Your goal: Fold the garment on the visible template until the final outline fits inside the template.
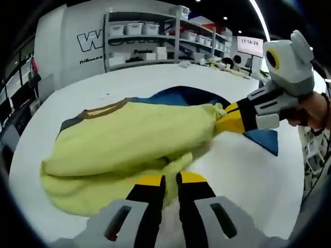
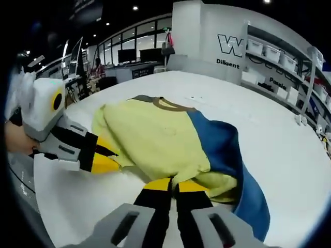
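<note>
A yellow garment (image 1: 129, 139) with a brown collar (image 1: 103, 109) lies bunched on a blue template (image 1: 178, 95) on the white table. In the left gripper view, my left gripper (image 1: 170, 181) is shut on the garment's near edge. The right gripper (image 1: 226, 121) comes in from the right, shut on a gathered end of the cloth. In the right gripper view the garment (image 2: 155, 134) covers the left part of the template (image 2: 225, 142). My right gripper (image 2: 173, 185) pinches the near hem, and the left gripper (image 2: 111, 157) holds the cloth at the left.
White table (image 1: 248, 181) spreads around the garment. Shelves with white bins (image 1: 155, 36) stand behind it, also seen as shelves (image 2: 279, 57) at the right. A hand (image 1: 315, 111) holds the right gripper. Desks and a person (image 2: 97, 67) sit far back.
</note>
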Tool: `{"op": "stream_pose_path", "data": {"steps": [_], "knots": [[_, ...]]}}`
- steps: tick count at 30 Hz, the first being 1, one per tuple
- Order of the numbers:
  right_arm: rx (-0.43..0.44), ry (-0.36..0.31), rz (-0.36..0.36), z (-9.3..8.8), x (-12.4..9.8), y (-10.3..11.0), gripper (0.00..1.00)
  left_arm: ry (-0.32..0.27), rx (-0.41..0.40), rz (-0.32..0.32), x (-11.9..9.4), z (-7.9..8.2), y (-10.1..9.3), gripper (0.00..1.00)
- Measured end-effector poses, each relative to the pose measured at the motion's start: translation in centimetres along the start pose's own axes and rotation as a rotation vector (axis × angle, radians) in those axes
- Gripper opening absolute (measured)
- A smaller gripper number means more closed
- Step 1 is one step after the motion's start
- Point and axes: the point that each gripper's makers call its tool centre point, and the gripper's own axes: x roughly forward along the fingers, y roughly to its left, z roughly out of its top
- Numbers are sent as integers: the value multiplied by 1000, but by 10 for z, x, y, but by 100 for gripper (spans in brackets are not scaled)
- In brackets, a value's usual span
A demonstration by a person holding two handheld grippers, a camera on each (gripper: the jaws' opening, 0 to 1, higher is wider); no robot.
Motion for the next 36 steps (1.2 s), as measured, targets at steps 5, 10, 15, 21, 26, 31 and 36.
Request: {"op": "stream_pose_path", "data": {"steps": [5, 10, 15, 21, 26, 31, 36], "knots": [[45, -33, 12, 13, -9, 1, 0, 6, -14, -8, -11, 3, 5, 1], [56, -63, 17, 30, -21, -2, 0, -30, 13, -27, -33, 17, 10, 1], [50, -77, -18, 47, -22, -18, 0, -93, -45, -54, -60, 39, 23, 1], [45, -58, -57, 61, -9, -39, 0, -161, -36, -28, -81, 70, 52, 1], [62, -23, -88, 63, 8, -58, 0, -200, -34, 36, -92, 93, 92, 1], [79, 16, -100, 56, 27, -70, 0, -181, -44, 32, -77, 101, 110, 1], [104, 47, -114, 50, 39, -76, 0, -161, -13, 32, -57, 109, 114, 1]]}}
